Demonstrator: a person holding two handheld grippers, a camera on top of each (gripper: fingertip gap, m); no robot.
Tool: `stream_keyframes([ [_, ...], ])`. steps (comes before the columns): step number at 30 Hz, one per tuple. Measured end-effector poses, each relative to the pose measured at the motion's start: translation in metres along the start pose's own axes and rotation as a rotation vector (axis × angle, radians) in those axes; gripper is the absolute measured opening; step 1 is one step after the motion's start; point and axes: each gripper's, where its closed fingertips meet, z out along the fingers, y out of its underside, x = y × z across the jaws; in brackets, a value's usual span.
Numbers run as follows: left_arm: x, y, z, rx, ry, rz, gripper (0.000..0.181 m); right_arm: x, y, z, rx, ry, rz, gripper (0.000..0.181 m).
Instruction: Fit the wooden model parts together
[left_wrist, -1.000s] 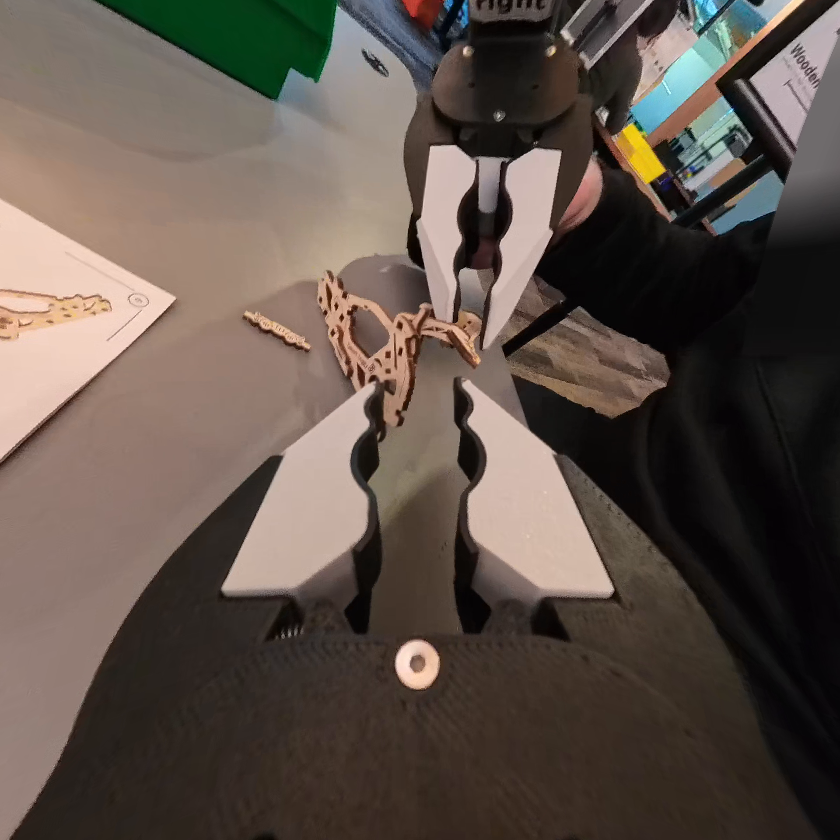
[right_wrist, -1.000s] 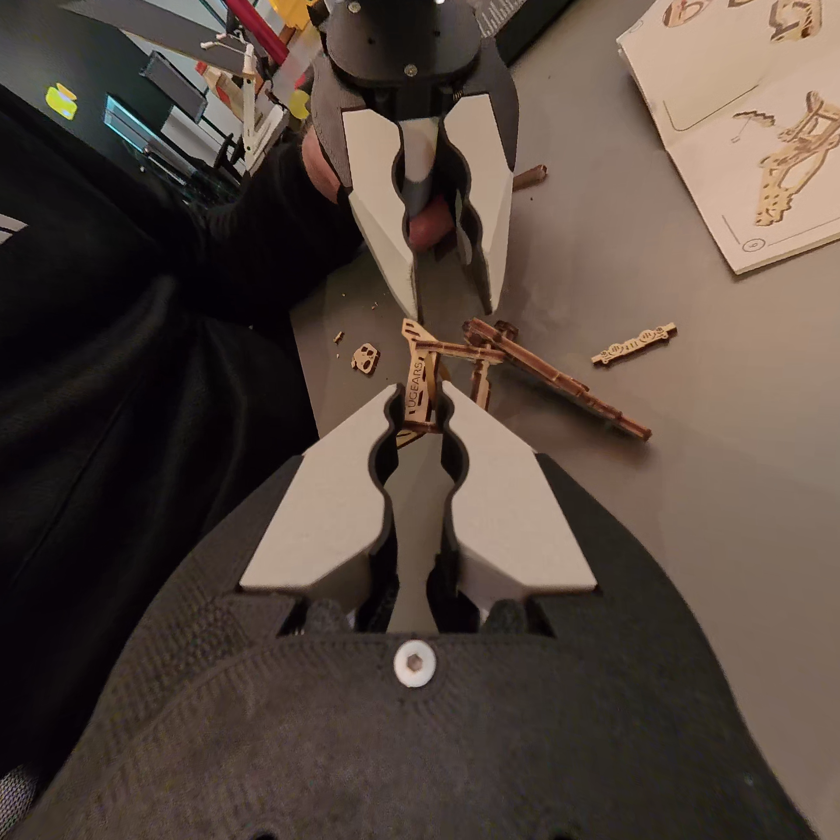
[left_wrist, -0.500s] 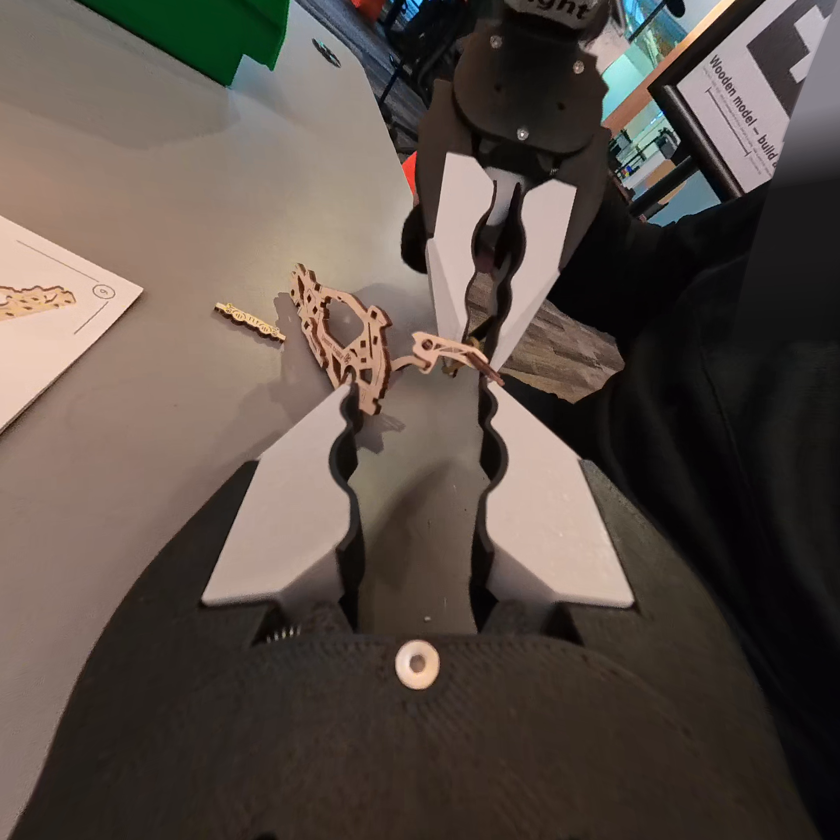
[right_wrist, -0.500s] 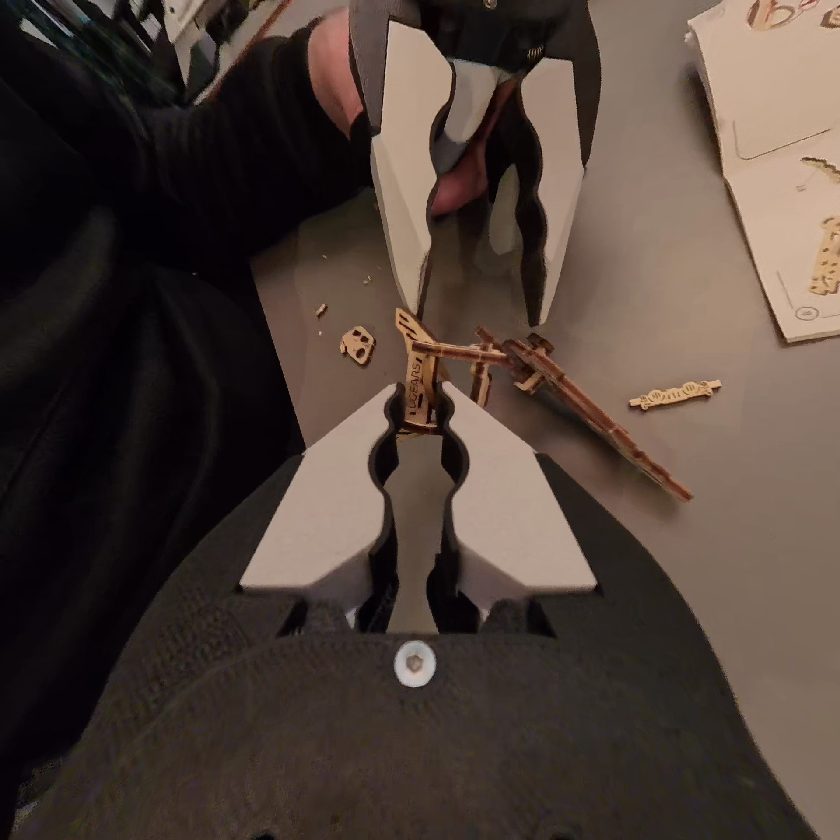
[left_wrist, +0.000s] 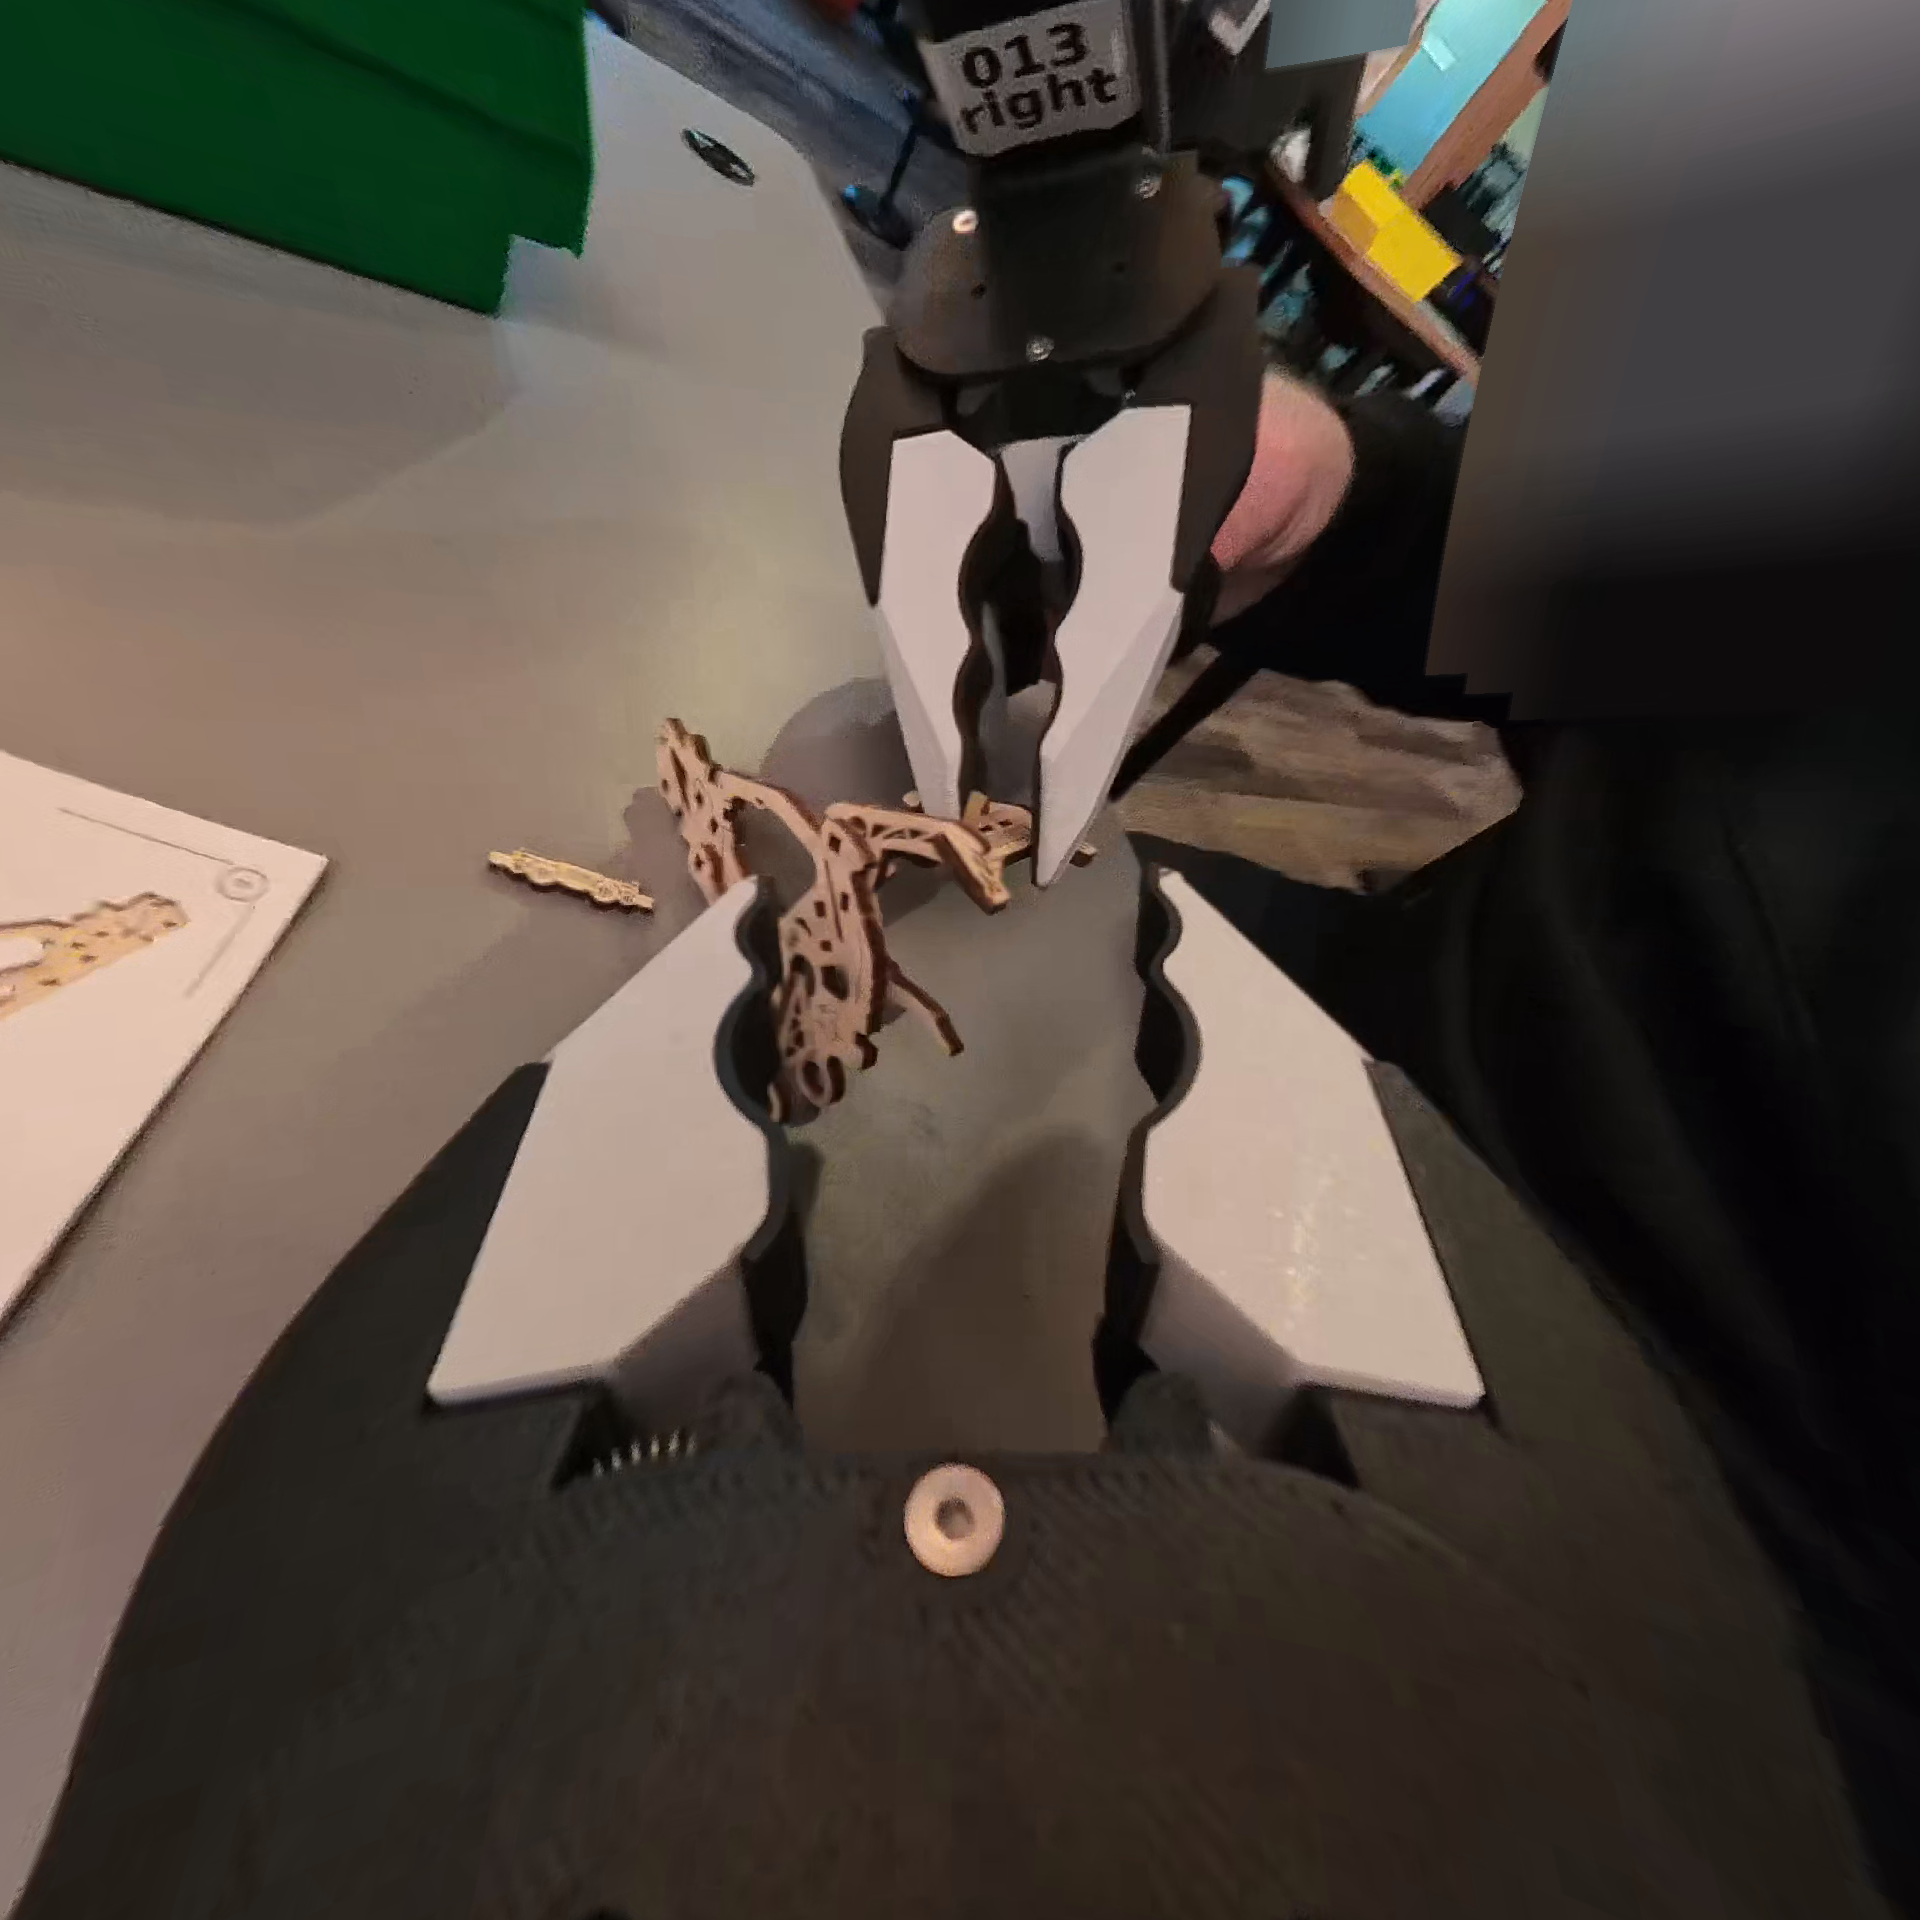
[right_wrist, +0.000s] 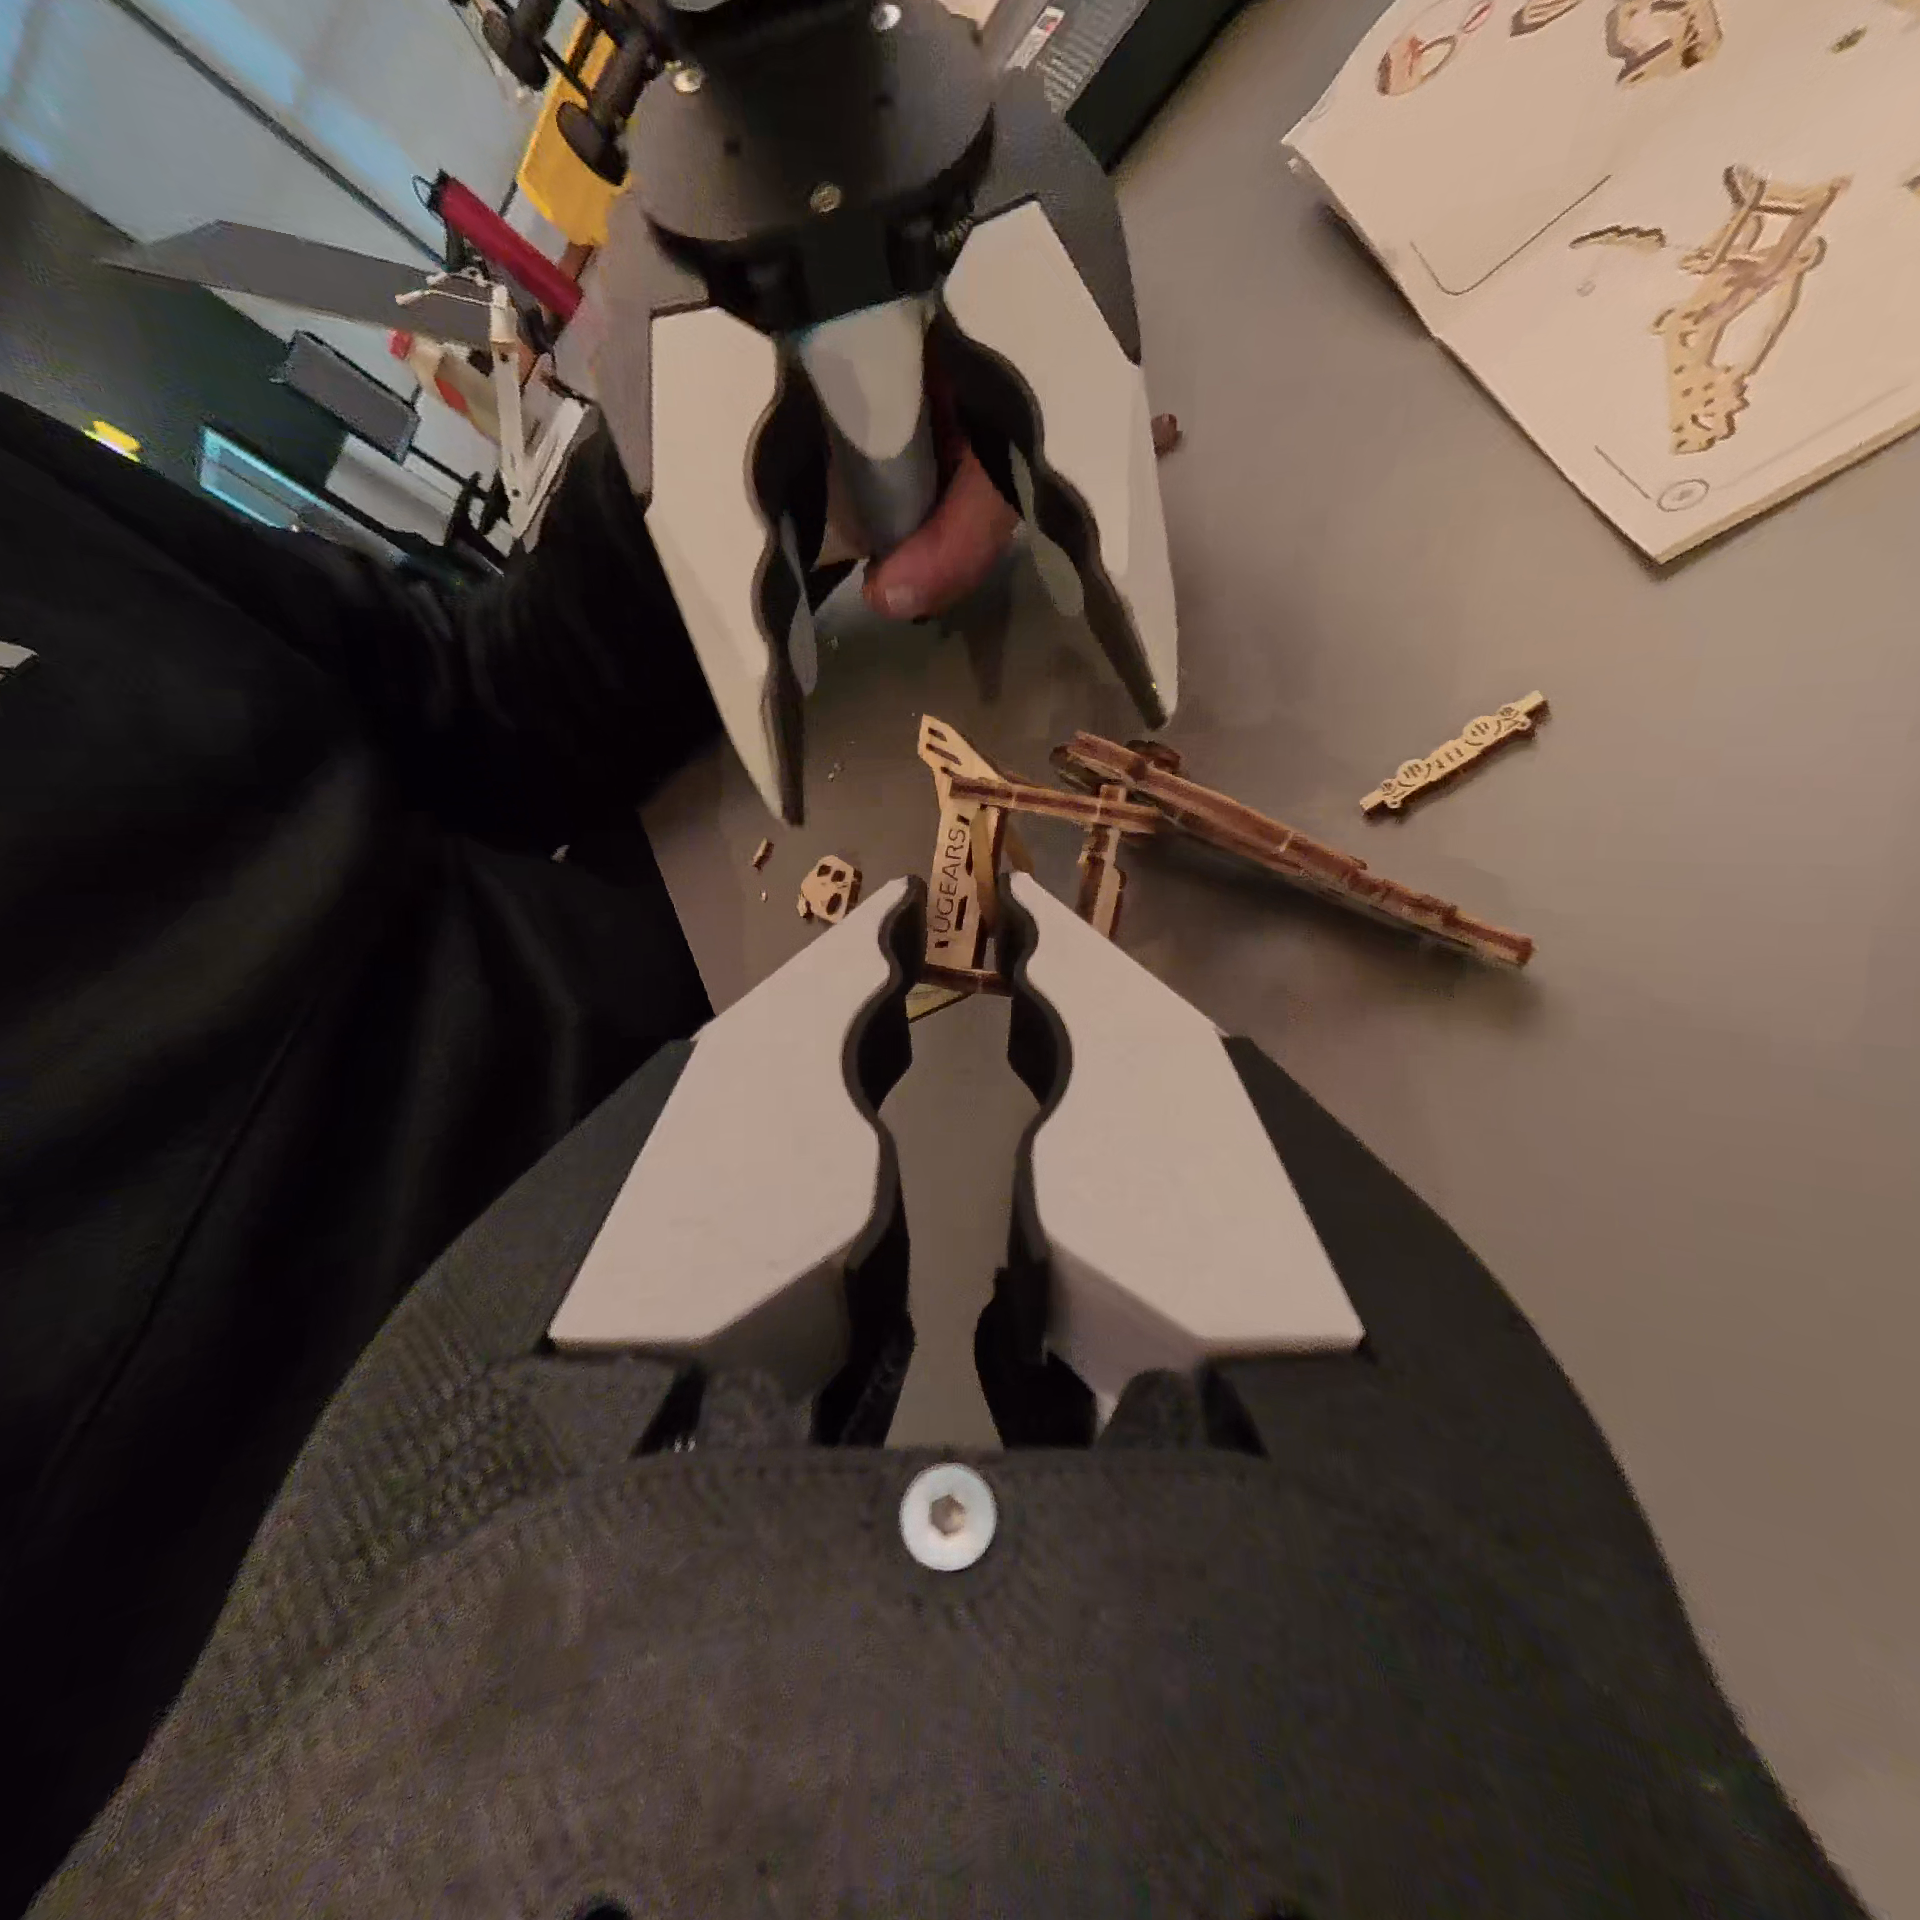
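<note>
one loose strip (right_wrist: 1452, 753) beside booklet (right_wrist: 1621, 343).

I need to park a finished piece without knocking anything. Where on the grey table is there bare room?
Bare grey table lies on the near side of the long brown wooden frame, and between the white instruction sheet and the green box. It is crowded around the frame, between both grippers, with the small loose wooden strip close by.
</note>
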Motion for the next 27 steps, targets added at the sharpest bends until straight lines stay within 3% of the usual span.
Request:
stream_keyframes([
  [27,0.009,0.007,0.011,-0.027,-0.065,0.127,0.082,0.001,-0.011,0.01,-0.035,0.112,0.06,0.01],
])
